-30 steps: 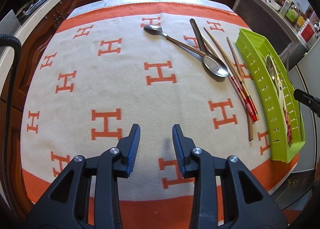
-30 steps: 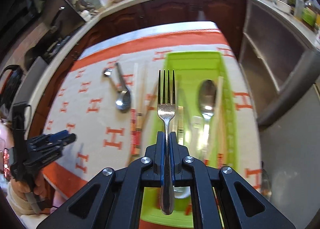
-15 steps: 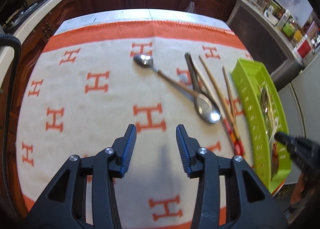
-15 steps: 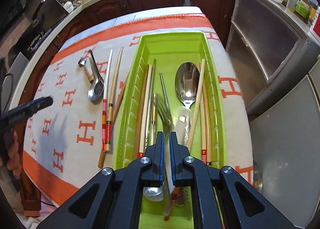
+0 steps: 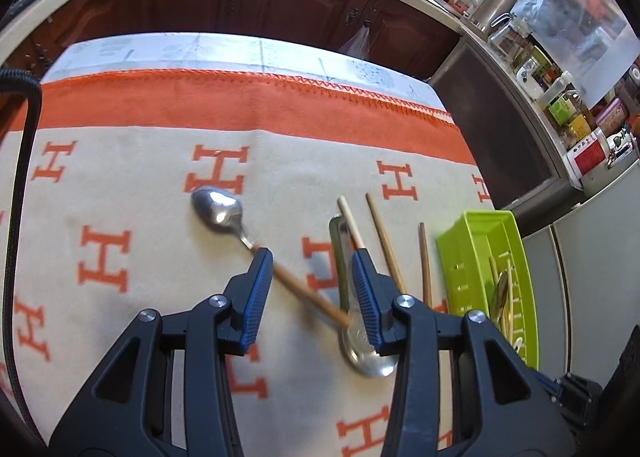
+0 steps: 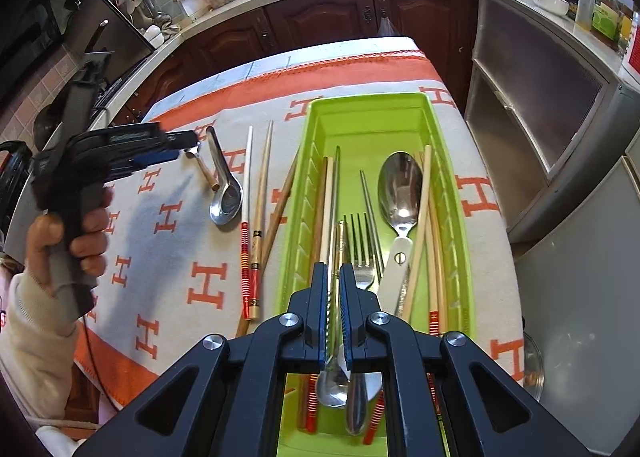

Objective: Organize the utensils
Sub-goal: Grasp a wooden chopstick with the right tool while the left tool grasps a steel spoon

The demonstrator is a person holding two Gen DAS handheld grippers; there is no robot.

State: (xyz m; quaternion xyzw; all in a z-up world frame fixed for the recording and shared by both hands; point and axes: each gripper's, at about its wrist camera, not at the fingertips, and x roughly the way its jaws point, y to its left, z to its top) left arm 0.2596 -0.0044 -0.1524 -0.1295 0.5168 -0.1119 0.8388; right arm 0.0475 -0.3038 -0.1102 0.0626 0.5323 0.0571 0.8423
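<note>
Covering table: cream-orange H-print blanket (image 5: 140, 161), dark cabinets upper frame | green tray (image 6: 372, 113) holds fork (image 6: 362, 253) | left gripper (image 5: 312, 289) half-open, empty over wooden-handled spoon (image 5: 218, 207) | right gripper (image 6: 334, 317) nearly closed, empty

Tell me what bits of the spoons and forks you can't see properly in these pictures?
- Fork in the green tray: right wrist view, its handle runs under the right gripper.
- Wooden-handled spoon: left wrist view, the handle is blurred and its end is hidden by the left gripper's finger.
- Metal soup spoon: same view, that finger covers part of the bowl.
- Tray contents: left wrist view, too small and squeezed at the edge.
</note>
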